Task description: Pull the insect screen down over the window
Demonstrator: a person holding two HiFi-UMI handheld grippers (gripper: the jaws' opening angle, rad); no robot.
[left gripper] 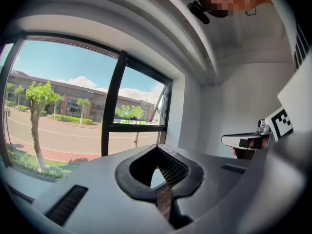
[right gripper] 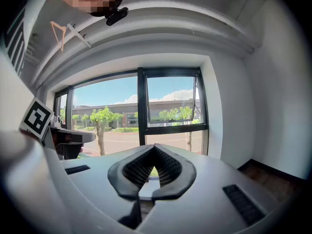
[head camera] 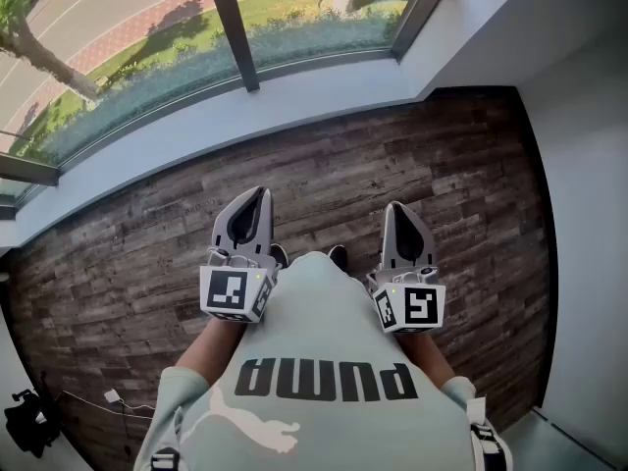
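A wide window (right gripper: 141, 113) with dark frames fills the wall ahead; its small upper right pane (right gripper: 170, 101) is tilted open. No insect screen shows over the glass in any view. In the head view my left gripper (head camera: 257, 196) and right gripper (head camera: 400, 210) are held side by side at waist height, both pointing toward the window (head camera: 235, 27). Both are shut with nothing between their jaws. The left gripper view shows its tips (left gripper: 157, 148) touching in front of the window's dark upright (left gripper: 111, 106). The right gripper view shows its tips (right gripper: 154, 147) closed below the window's middle upright.
A white sill (head camera: 255, 106) runs under the glass, with dark wood-plank floor (head camera: 392, 165) between it and my feet. White walls close in at the right (head camera: 589, 214). A black object and a cable lie on the floor at the lower left (head camera: 29, 420).
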